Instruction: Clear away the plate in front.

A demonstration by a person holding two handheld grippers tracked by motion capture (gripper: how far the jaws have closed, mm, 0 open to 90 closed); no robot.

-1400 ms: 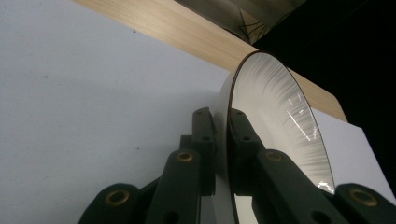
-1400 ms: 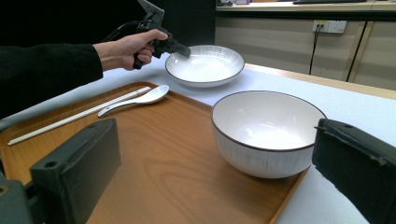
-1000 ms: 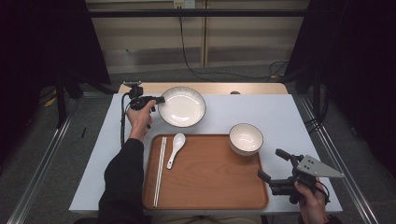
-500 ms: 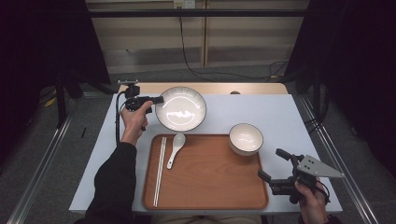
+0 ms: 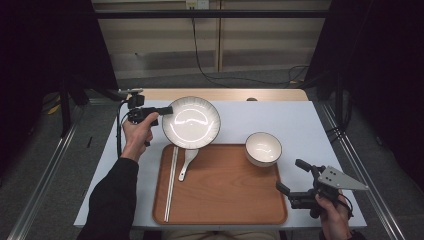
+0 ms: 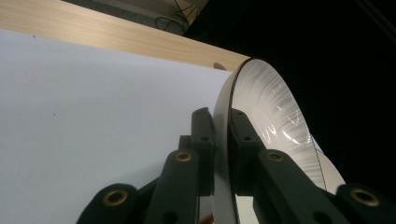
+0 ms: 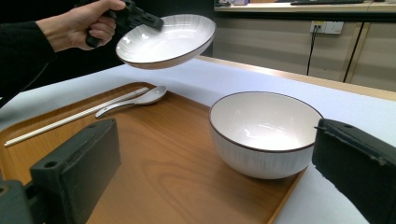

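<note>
While the left tool (image 5: 167,110) has its jaws pinched tight on the rim of the wide white ribbed plate with a dark edge (image 5: 191,122), the plate hangs in the air, tilted, above the far edge of the brown wooden tray (image 5: 225,195) and clear of the white worktop (image 5: 280,117). From the left gripper view you can see the rim sandwiched between both black jaws. On the tray there's a pair of white chopsticks (image 5: 170,182) with a white ceramic spoon (image 5: 186,162) just beside them, and a small white ribbed bowl (image 5: 263,148) sits at the tray's far right corner. The right tool (image 5: 295,177) hovers near the tray's right side, jaws spread wide with nothing in them.
</note>
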